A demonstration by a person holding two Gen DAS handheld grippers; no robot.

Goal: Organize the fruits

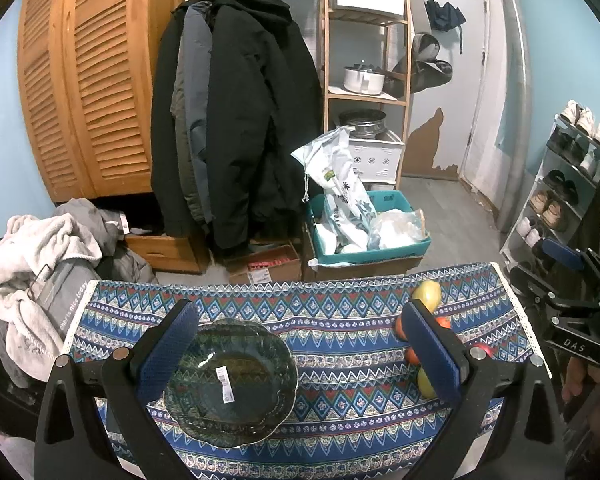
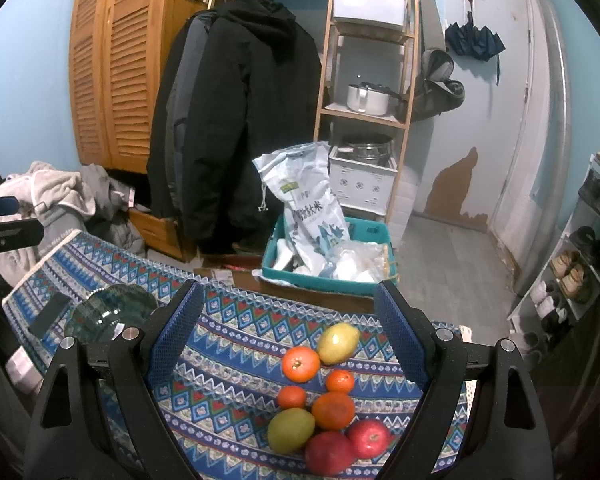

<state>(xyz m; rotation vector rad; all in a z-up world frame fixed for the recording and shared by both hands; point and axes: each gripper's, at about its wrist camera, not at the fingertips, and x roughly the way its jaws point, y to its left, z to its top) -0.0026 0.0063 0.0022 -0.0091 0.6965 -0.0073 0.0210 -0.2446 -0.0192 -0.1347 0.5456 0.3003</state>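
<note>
A dark glass bowl (image 1: pixel 232 380) sits empty on the patterned tablecloth (image 1: pixel 340 412), between the fingers of my open left gripper (image 1: pixel 300 360). The bowl also shows at the left in the right wrist view (image 2: pixel 108 312). A cluster of fruit lies on the cloth under my open right gripper (image 2: pixel 296 344): a yellow mango (image 2: pixel 338 343), several oranges (image 2: pixel 300 364), a green mango (image 2: pixel 290 429) and two red apples (image 2: pixel 368 438). In the left wrist view the fruit is mostly hidden behind the right finger; a yellow mango (image 1: pixel 427 295) shows. The right gripper's body (image 1: pixel 572 312) is at the right edge.
Beyond the table's far edge stand a teal crate (image 2: pixel 328 272) with bags, hanging coats (image 1: pixel 236 120), a wooden shelf with pots (image 1: pixel 364 80) and a shoe rack (image 1: pixel 560 184). A pile of clothes (image 1: pixel 32 264) lies at the left. A dark flat object (image 2: pixel 50 314) lies near the bowl.
</note>
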